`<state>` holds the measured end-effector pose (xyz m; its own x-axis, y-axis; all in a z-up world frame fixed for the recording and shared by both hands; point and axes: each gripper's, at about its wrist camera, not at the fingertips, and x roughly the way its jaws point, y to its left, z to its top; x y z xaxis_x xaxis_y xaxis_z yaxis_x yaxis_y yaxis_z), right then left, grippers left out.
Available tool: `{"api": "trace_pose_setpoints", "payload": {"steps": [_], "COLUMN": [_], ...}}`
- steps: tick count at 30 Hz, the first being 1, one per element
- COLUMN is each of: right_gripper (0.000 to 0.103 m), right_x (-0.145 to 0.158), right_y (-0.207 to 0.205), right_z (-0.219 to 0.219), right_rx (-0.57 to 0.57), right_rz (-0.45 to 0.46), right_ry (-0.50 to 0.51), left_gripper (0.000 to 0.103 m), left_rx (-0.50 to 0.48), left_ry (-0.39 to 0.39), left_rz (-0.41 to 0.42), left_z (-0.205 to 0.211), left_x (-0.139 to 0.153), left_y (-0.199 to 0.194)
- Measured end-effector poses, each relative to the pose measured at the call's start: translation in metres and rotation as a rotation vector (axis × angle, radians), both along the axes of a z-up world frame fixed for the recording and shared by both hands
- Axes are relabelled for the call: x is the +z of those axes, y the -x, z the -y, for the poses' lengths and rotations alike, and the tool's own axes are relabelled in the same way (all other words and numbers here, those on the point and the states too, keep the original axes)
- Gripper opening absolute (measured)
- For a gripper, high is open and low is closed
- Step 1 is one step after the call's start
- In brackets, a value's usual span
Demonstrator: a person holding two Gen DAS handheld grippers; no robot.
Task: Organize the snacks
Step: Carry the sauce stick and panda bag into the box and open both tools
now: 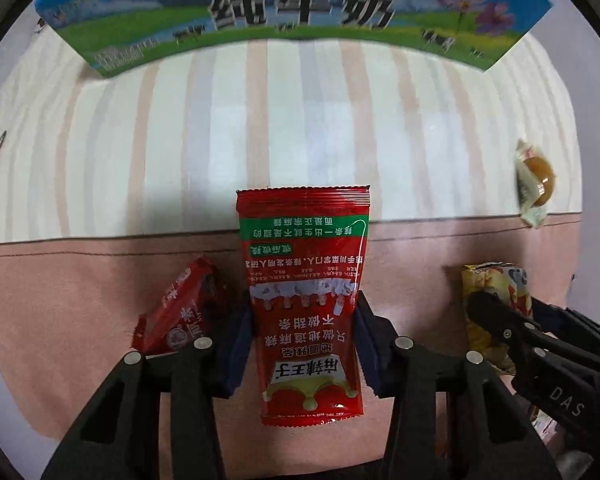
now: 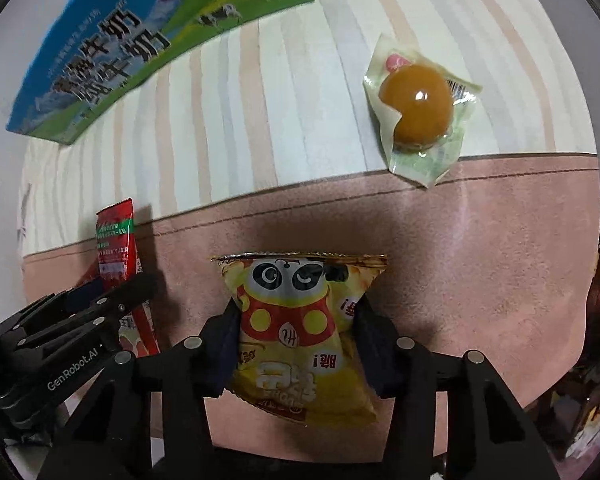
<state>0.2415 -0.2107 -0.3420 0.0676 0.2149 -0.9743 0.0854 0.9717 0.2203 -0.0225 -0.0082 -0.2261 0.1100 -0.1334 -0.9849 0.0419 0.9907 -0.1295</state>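
- The left gripper points down over the pink cloth, clamping a red spicy-strip packet.
- The right gripper squeezes a yellow panda snack bag.
- A wrapped braised egg lies far right; a milk carton box lies farthest.

Both fisheye views are evenly and softly lit, with dark rounded corners and straight edges bowing strongly toward the rim. The milk carton at the top of the left wrist view is smeared by motion blur (its large lettering doubles), while the red snack packet in the middle stays sharp. In the right wrist view a small white glare spot sits on the wrapped brown egg, and a soft dark shadow spreads on the pink cloth around the yellow snack bag.
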Motion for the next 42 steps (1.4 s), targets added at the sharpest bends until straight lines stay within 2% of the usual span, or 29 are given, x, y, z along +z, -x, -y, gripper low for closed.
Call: {"api": "trace_pose_setpoints", "payload": {"steps": [6, 10, 16, 20, 24, 28, 31, 34, 38, 39, 40, 41, 42], "right_gripper": [0.053, 0.053, 0.053, 0.053, 0.053, 0.053, 0.053, 0.053, 0.053, 0.055, 0.063, 0.068, 0.076], "right_x": [0.032, 0.07, 0.143, 0.184, 0.209, 0.208, 0.197, 0.185, 0.154, 0.147, 0.139, 0.132, 0.129], "right_y": [-0.009, -0.021, -0.061, -0.1, -0.151, -0.203, -0.238, -0.252, -0.258, -0.259, -0.261, -0.262, -0.261], "right_z": [0.003, 0.004, 0.01, -0.001, -0.01, -0.015, -0.018, -0.005, -0.004, -0.004, -0.004, -0.005, -0.007], "right_rx": [-0.024, -0.034, -0.02, -0.005, 0.015, 0.021, 0.021, 0.028, 0.032, 0.027, 0.025, 0.026, 0.033], "right_rz": [0.053, 0.108, 0.223, 0.306, 0.372, 0.374, 0.346, 0.305, 0.228, 0.207, 0.186, 0.175, 0.181], "right_ry": [-0.075, -0.132, -0.204, -0.207, -0.142, -0.069, -0.024, 0.022, 0.054, 0.054, 0.059, 0.068, 0.073], "left_gripper": [0.043, 0.043, 0.043, 0.043, 0.043, 0.043, 0.043, 0.043, 0.045, 0.045, 0.046, 0.05, 0.059], "left_rx": [0.01, 0.014, 0.015, 0.012, 0.008, 0.015, 0.014, 0.025, 0.016, 0.022, 0.036, 0.044, 0.05], "left_ry": [0.063, 0.125, 0.213, 0.206, 0.164, 0.107, 0.034, -0.032, -0.06, -0.051, -0.04, -0.028, -0.013], "left_rz": [0.053, 0.118, 0.197, 0.258, 0.287, 0.278, 0.247, 0.198, 0.104, 0.069, 0.042, 0.014, -0.001], "left_z": [-0.002, -0.003, -0.013, -0.022, -0.042, -0.057, -0.069, -0.082, -0.094, -0.097, -0.101, -0.104, -0.107], "left_x": [0.043, 0.084, 0.148, 0.181, 0.2, 0.192, 0.176, 0.152, 0.118, 0.107, 0.099, 0.09, 0.082], "left_y": [-0.003, -0.013, -0.061, -0.106, -0.155, -0.204, -0.24, -0.273, -0.297, -0.301, -0.302, -0.305, -0.307]}}
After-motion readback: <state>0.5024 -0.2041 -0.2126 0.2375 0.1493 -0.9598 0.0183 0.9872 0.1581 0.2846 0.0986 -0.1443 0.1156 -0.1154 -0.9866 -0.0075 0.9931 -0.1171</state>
